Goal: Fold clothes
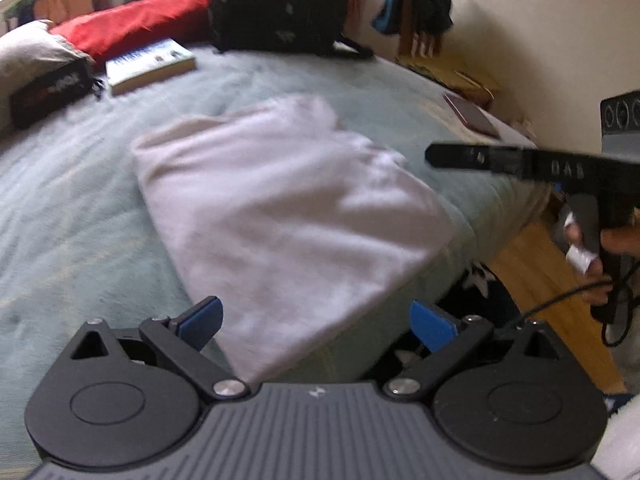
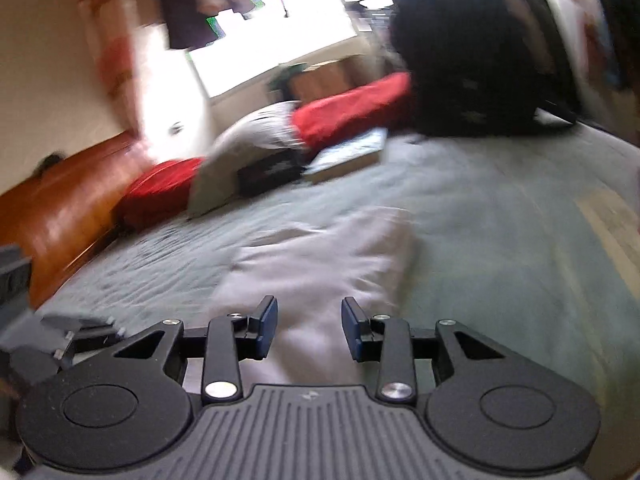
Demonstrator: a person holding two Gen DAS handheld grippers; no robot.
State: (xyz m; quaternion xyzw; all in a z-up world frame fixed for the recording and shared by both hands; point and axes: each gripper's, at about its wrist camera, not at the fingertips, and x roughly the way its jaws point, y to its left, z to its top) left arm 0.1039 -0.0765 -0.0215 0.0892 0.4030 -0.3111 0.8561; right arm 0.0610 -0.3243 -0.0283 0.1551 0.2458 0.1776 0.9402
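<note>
A bed under a pale green blanket fills both views, with a folded white garment lying flat near its foot-side edge. At the far end stand a black backpack, a red pillow, a grey pillow, a book and a small black box; whether the backpack or box holds anything cannot be told. The left gripper hovers over the garment's near corner, jaws spread wide, nothing between the blue pads. The right gripper hangs above the cloth, jaws partly parted and empty. Only the left wrist view shows the hand on the right tool's handle, its trailing cable, the wood floor and a maroon booklet; only the right wrist view shows the bright window and a second red pillow.
</note>
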